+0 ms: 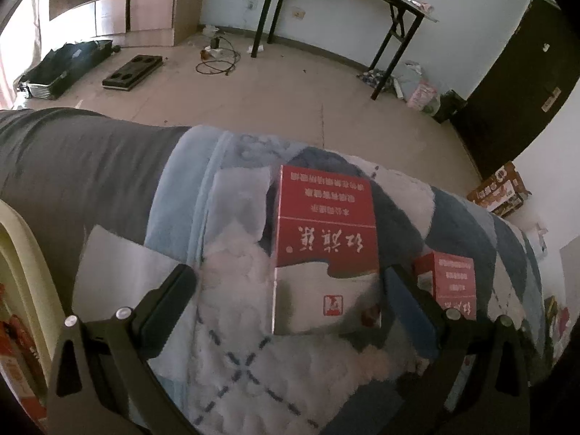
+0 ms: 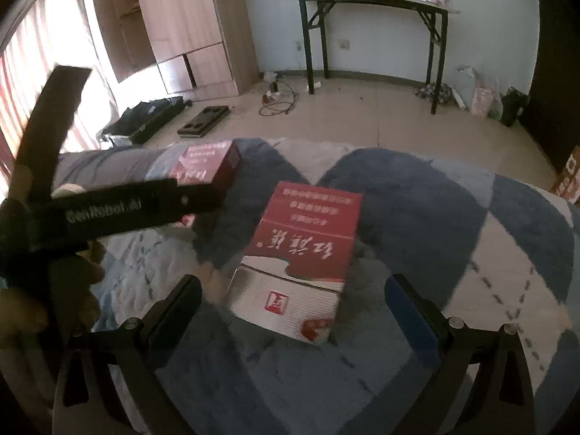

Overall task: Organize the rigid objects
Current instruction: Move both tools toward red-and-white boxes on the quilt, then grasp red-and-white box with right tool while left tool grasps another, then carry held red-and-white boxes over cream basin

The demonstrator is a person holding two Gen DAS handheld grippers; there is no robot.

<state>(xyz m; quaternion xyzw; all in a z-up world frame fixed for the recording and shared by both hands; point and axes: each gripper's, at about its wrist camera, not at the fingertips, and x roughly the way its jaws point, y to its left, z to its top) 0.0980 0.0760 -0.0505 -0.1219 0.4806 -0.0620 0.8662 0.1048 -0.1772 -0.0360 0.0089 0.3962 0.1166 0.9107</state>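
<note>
Resting on a blue-and-white checked fleece blanket [image 1: 253, 362], a red-and-white rectangular cardboard box with white script [image 1: 326, 250] lies flat between the two fingers of the left gripper [image 1: 288, 286]. The left gripper's jaws are spread wide: the left finger stands clear of the box, while the right finger sits just beside the box's lower right edge; contact cannot be confirmed. A second red-and-white cardboard box [image 1: 451, 282] lies on the blanket to the right, partly hidden behind the right finger. White tissue sheets [image 1: 239, 203] lie on the blanket left of the first box. A cream plastic bin rim [image 1: 21, 253] shows at the far left edge.

In the right wrist view, the right gripper [image 2: 293, 301] is likewise spread wide, both fingers apart from everything. The second box [image 2: 301, 257] lies flat on the blanket [image 2: 435, 217] ahead of and between these fingers, slightly rotated. The left gripper [image 2: 203, 195] enters from the left, held in a person's hand [image 2: 54, 290], its black body marked with white lettering; the first box [image 2: 206, 166] lies at its tip.

Beyond the blanket: a tiled floor [image 2: 362, 119], a black-legged folding table [image 2: 369, 3] against the wall, a wooden wardrobe [image 2: 188, 29]
</note>
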